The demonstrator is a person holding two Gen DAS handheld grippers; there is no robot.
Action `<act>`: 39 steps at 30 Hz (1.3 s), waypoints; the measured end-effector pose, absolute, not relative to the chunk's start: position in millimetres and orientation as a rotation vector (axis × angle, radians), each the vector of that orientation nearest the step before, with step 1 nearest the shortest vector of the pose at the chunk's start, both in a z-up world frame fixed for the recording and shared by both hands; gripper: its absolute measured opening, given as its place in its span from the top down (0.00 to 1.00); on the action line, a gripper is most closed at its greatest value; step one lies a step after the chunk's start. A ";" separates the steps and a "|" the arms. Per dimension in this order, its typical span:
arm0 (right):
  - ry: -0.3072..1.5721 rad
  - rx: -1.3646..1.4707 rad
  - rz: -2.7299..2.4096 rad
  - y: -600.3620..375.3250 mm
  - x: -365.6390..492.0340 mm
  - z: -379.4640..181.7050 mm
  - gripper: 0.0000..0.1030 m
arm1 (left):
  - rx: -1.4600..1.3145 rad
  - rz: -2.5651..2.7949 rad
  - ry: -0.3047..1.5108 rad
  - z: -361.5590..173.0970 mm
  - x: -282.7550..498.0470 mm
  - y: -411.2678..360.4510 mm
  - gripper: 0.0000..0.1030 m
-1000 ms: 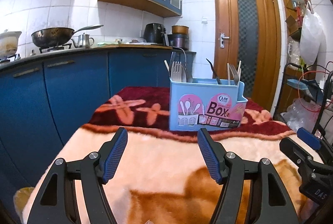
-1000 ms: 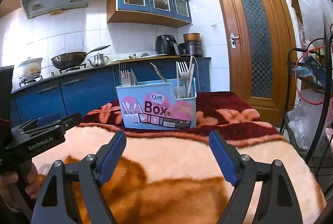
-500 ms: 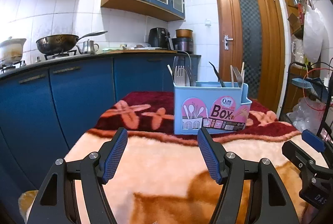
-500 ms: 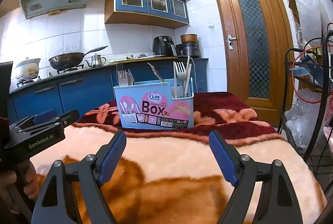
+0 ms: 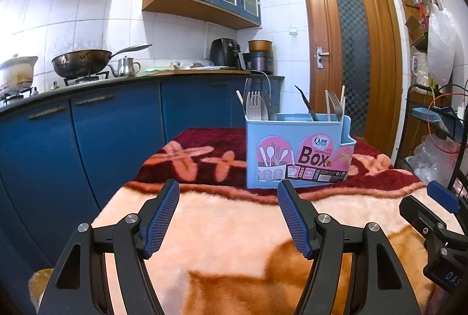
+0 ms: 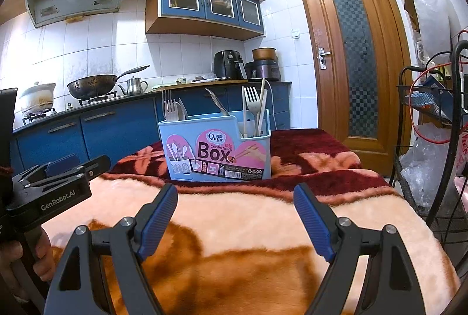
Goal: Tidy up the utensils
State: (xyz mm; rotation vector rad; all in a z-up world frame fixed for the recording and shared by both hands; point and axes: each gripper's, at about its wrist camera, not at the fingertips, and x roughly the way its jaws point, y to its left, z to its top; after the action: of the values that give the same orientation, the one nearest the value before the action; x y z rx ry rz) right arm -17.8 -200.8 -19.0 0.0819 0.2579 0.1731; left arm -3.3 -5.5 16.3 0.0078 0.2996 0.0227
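Observation:
A light blue utensil box with a pink "Box" label stands on the dark red far part of a plush blanket. Forks, a spoon and chopsticks stick up out of its compartments. My left gripper hovers open over the peach part of the blanket, short of the box and a little left of it, with nothing between its blue pads. My right gripper is open too, empty, in front of the box. In the right wrist view the left gripper's body shows at the left, held by a hand.
The blanket-covered table fills the foreground. Blue kitchen cabinets with a wok and kettle run along the left. A wooden door stands behind. A black wire rack with bags and cables crowds the right side.
In both views the box and kitchen have slid a little downward, as both grippers tilted up slightly. Jaws kept the same width; nothing was picked up or let go.

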 end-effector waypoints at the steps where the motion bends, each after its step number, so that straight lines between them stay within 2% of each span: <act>1: 0.257 0.082 0.174 -200.9 -18.2 -19.2 0.19 | 0.008 0.023 0.299 16.2 -3.6 -5.6 0.31; 39: 0.260 0.082 0.175 -201.9 -17.1 -19.1 0.19 | 0.010 0.015 0.286 18.5 -6.8 -4.5 0.31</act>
State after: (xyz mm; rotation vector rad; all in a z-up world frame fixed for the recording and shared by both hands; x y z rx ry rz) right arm -17.1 -201.9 -19.1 0.0817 0.2598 0.1755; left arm -6.8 -4.5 18.5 0.0104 0.2862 0.0152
